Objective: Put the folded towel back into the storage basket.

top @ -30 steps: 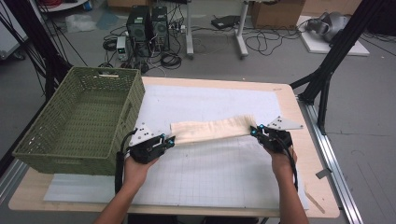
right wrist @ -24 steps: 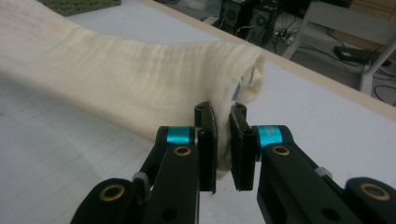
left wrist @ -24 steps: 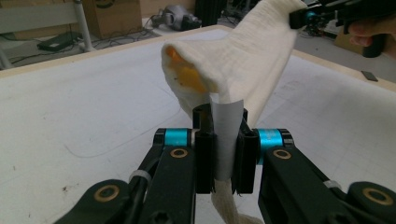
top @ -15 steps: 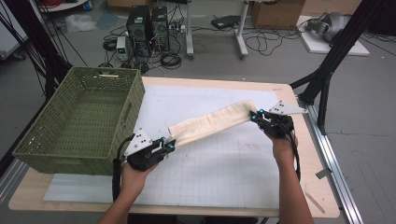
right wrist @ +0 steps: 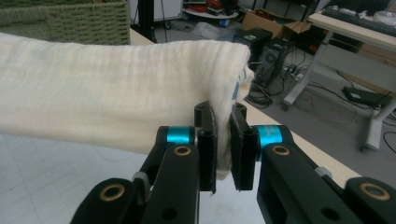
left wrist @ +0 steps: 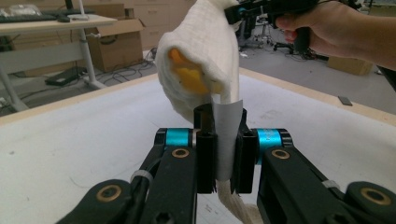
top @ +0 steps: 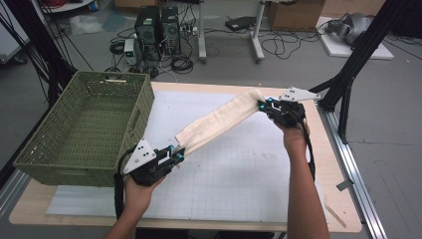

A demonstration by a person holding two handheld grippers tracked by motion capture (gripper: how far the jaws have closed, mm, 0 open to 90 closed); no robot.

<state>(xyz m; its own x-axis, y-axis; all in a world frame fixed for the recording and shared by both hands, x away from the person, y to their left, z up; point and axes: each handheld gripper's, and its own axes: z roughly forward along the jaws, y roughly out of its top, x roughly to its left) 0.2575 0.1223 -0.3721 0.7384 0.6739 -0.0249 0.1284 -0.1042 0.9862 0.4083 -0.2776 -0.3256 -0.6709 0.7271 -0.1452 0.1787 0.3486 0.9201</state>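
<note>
A person holds a long cream cloth stretched in the air between two grippers, above a white mat on the table. The left gripper is pinched tight on the near end of the cloth. In the left gripper view, the cloth rises up from between the two black jaws, and a little more of it hangs down below them. A yellow-orange patch shows on the cloth just above the jaws. Far ahead of this gripper, the other hand holds the far end up high. The right gripper is pinched tight on that far end. In the right gripper view, the folded edge of the cloth sits between the jaws, and the rest of it runs off to the left of them. Behind the cloth in that view is a bit of a green basket. In the high view, the green basket stands just to the left of the left gripper, with nothing inside it. The cloth slopes up from the left gripper to the right gripper.
</note>
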